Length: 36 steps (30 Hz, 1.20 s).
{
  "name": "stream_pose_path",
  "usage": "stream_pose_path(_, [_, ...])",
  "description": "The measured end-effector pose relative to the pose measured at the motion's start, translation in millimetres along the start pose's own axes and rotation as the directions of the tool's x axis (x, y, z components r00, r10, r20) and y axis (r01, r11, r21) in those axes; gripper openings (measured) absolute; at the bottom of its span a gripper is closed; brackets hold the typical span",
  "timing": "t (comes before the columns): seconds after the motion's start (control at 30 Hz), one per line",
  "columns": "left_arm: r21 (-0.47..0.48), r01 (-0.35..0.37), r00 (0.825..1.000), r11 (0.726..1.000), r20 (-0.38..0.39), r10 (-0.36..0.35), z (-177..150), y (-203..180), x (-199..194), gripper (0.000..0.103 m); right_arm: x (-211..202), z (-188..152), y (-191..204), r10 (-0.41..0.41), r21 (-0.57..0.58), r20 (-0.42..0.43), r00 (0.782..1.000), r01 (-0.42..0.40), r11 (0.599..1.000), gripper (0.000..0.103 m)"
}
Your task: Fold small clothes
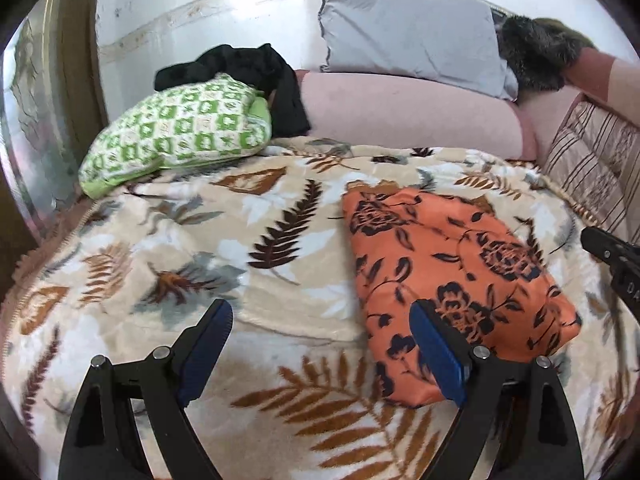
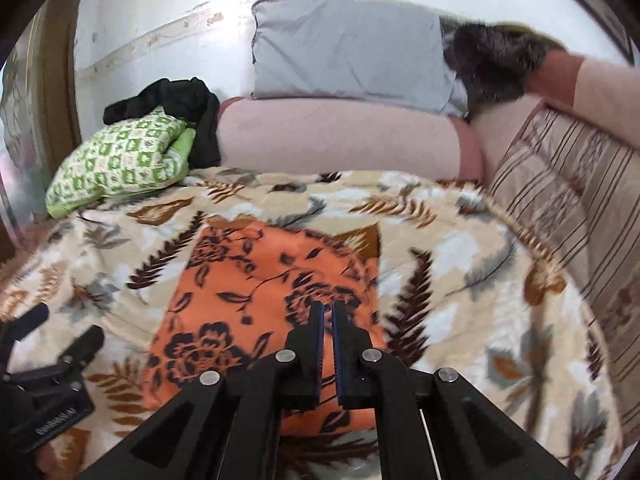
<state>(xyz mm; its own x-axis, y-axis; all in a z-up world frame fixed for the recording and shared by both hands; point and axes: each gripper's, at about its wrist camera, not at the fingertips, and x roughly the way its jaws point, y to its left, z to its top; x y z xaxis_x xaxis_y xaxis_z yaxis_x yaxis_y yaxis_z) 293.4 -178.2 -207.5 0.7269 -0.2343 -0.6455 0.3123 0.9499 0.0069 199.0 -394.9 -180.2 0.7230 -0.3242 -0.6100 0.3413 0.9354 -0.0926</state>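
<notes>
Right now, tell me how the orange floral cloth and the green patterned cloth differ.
The orange floral cloth lies flat and folded mid-blanket, close to both grippers; the green patterned cloth sits bunched at the far left edge, by the wall. The orange one carries black flowers; the green one has a green-and-white block print. A black garment lies against the green one; nothing rests on the orange one. Both lie on the leaf-print blanket.

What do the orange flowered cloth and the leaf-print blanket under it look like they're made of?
Orange cloth: seems a thin, smooth woven fabric, maybe satin-like, going by its slight sheen and flat, crisp folded edges. Blanket: looks like plush fleece, matte, with a soft fuzzy nap and blurred print edges. Neither fibre can be told for sure.
</notes>
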Motion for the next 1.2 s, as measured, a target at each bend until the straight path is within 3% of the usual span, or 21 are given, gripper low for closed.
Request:
stream_pose_path(0.2, [-0.007, 0.013, 0.999, 1.0, -0.038, -0.014, 7, -3, 28, 0.09, 18, 5, -35, 0.065, 0.132, 0.03, 0.997, -0.069, 0.989, 0.005])
stream_pose_path(0.3, [-0.004, 0.011, 0.999, 1.0, -0.031, -0.012, 13, -3, 33, 0.09, 26, 9, -59, 0.149, 0.221, 0.039, 0.988, -0.154, 0.963, 0.005])
stream_pose_path(0.33, [-0.002, 0.011, 1.0, 1.0, -0.024, -0.011, 15, -3, 34, 0.09, 19, 11, -70, 0.179, 0.267, 0.087, 0.98, -0.196, 0.944, 0.005])
stream_pose_path(0.37, [-0.002, 0.012, 1.0, 1.0, -0.017, -0.012, 16, -2, 33, 0.09, 0, 12, -87, 0.212, 0.313, 0.207, 0.955, -0.271, 0.911, 0.005])
stream_pose_path(0.43, [-0.006, 0.016, 1.0, 1.0, -0.002, -0.016, 19, 0, 32, 0.09, -23, 12, -102, 0.2, 0.325, 0.346, 0.917, -0.317, 0.891, 0.006])
stream_pose_path(0.5, [-0.009, 0.023, 1.0, 1.0, 0.002, -0.023, 23, 3, 33, 0.09, -34, 9, -115, 0.222, 0.308, 0.448, 0.866, -0.382, 0.871, 0.031])
stream_pose_path(0.53, [-0.009, 0.027, 1.0, 1.0, -0.002, -0.027, 24, 4, 35, 0.09, -30, 7, -120, 0.246, 0.315, 0.46, 0.853, -0.416, 0.853, 0.093])
stream_pose_path(0.57, [-0.009, 0.026, 1.0, 1.0, -0.012, -0.026, 25, 5, 38, 0.09, -16, 5, -126, 0.307, 0.347, 0.413, 0.857, -0.46, 0.817, 0.102])
stream_pose_path(0.63, [-0.022, 0.035, 0.999, 0.999, -0.034, -0.036, 26, 8, 45, 0.09, 12, 2, -130, 0.45, 0.394, 0.341, 0.825, -0.561, 0.728, 0.101])
stream_pose_path(0.67, [-0.033, 0.052, 0.997, 0.998, -0.048, -0.054, 26, 10, 49, 0.09, 30, 3, -127, 0.473, 0.431, 0.258, 0.842, -0.539, 0.724, 0.101])
stream_pose_path(0.7, [-0.046, 0.083, 0.994, 0.995, -0.07, -0.086, 26, 11, 54, 0.09, 39, 4, -121, 0.444, 0.431, 0.2, 0.874, -0.485, 0.761, 0.101])
stream_pose_path(0.77, [-0.069, 0.152, 0.98, 0.986, -0.119, -0.159, 26, 14, 66, 0.09, 53, 4, -116, 0.432, 0.423, 0.149, 0.89, -0.452, 0.786, 0.102])
stream_pose_path(0.83, [-0.097, 0.205, 0.963, 0.974, -0.157, -0.218, 25, 17, 77, 0.09, 75, 3, -118, 0.492, 0.463, 0.11, 0.864, -0.482, 0.744, 0.101])
stream_pose_path(0.93, [-0.116, 0.245, 0.942, 0.962, -0.204, -0.265, 23, 17, 90, 0.09, 105, -7, -127, 0.521, 0.547, 0.043, 0.853, -0.456, 0.702, 0.101])
stream_pose_path(1.07, [-0.165, 0.328, 0.895, 0.93, -0.26, -0.362, 20, 13, 105, 0.09, 146, -23, -138, 0.615, 0.642, -0.029, 0.788, -0.457, 0.615, 0.1])
stream_pose_path(1.13, [-0.203, 0.365, 0.869, 0.909, -0.276, -0.411, 20, 12, 113, 0.09, 153, -29, -137, 0.634, 0.662, -0.037, 0.773, -0.456, 0.595, 0.099])
stream_pose_path(1.2, [-0.242, 0.384, 0.849, 0.891, -0.287, -0.444, 20, 13, 120, 0.09, 160, -35, -138, 0.667, 0.68, -0.038, 0.744, -0.47, 0.563, 0.098])
